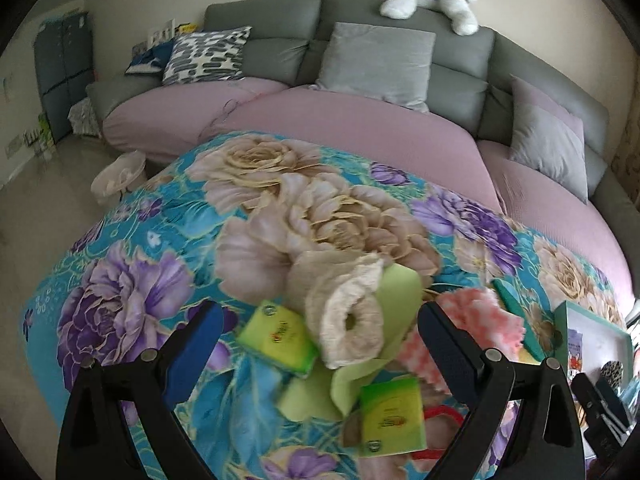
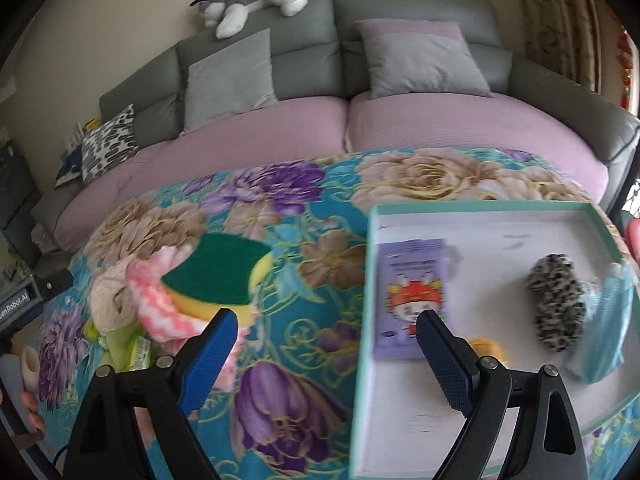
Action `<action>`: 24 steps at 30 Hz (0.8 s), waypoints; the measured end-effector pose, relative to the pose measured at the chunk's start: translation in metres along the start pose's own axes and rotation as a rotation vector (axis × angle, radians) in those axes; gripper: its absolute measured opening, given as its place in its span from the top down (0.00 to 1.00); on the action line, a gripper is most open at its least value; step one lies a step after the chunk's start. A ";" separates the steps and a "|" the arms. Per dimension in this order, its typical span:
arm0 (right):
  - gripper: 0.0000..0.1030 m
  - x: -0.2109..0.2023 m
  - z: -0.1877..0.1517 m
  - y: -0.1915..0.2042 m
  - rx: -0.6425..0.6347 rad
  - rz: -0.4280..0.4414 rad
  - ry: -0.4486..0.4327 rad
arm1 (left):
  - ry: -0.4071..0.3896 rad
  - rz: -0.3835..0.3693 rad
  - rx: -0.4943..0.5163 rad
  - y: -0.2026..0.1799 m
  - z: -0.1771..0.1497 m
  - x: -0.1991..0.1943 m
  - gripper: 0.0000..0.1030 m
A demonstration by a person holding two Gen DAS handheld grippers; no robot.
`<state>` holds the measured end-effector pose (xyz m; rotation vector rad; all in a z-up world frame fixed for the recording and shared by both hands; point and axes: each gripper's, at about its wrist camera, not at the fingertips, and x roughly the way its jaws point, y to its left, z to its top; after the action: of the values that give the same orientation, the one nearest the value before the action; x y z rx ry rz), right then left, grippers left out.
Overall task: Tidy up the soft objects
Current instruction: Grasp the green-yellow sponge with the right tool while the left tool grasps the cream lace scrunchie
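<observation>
1. Floral cloth in teal, purple and beige covers the surface (image 2: 304,280) that carries everything; it is set just in front of a grey sofa (image 2: 304,72) with pink seat covers, so the far edge of the surface is closed off by the seats, while bare floor shows past its left edge in the left wrist view.
2. Along the right side of the surface a shallow white box with a teal rim (image 2: 370,280) is laid open, apparently as the collecting place: a purple packet (image 2: 412,280), a leopard-print soft piece (image 2: 556,304), a pale blue cloth item (image 2: 608,328) and a small yellow thing (image 2: 486,350), half hidden, already lie inside. Much of its floor is judged to be free near the front.
3. The unsorted soft things are heaped together at the left-centre of the surface: a pink-and-white fluffy cloth (image 1: 480,312), a rolled beige towel (image 1: 348,312), a light green cloth (image 1: 400,292), a green-and-yellow sponge (image 2: 224,276) resting on the pink cloth, two green tissue packs (image 1: 280,338), and a red ring (image 1: 440,416) partly buried.
4. Open patterned cloth lies between heap and box, giving a clear lane for carrying.
5. The left hand-held gripper (image 1: 316,344) is held over the heap with its jaws wide apart around the towel roll, nothing pressed.
6. The right hand-held gripper (image 2: 324,344) is held with jaws apart and empty, straddling the box's left rim.
</observation>
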<state>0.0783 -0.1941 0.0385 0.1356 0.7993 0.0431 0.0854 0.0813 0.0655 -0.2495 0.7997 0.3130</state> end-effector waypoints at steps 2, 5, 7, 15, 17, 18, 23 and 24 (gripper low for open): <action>0.10 0.003 -0.001 0.009 -0.003 0.020 0.000 | 0.001 0.006 -0.022 0.012 0.001 0.000 0.05; 0.10 0.007 -0.001 0.023 -0.012 0.042 -0.006 | 0.004 0.021 -0.054 0.028 0.003 0.001 0.05; 0.10 0.008 -0.001 0.028 -0.015 0.047 -0.014 | 0.008 0.032 -0.079 0.038 0.004 0.003 0.05; 0.10 0.021 0.008 0.035 0.033 0.063 -0.022 | 0.028 0.039 -0.128 0.051 0.008 0.018 0.05; 0.10 0.026 0.012 0.036 0.044 0.059 -0.031 | 0.041 0.033 -0.128 0.048 0.008 0.026 0.05; 0.10 0.027 0.013 0.037 0.048 0.056 -0.032 | 0.047 0.031 -0.125 0.046 0.009 0.030 0.05; 0.10 0.037 0.016 0.045 0.039 0.057 -0.016 | 0.059 0.021 -0.096 0.031 0.012 0.046 0.05; 0.10 0.039 0.016 0.048 0.032 0.063 -0.013 | 0.061 0.010 -0.092 0.029 0.012 0.047 0.05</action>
<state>0.1181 -0.1451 0.0285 0.1912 0.7832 0.0893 0.1138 0.1204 0.0363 -0.3426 0.8478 0.3533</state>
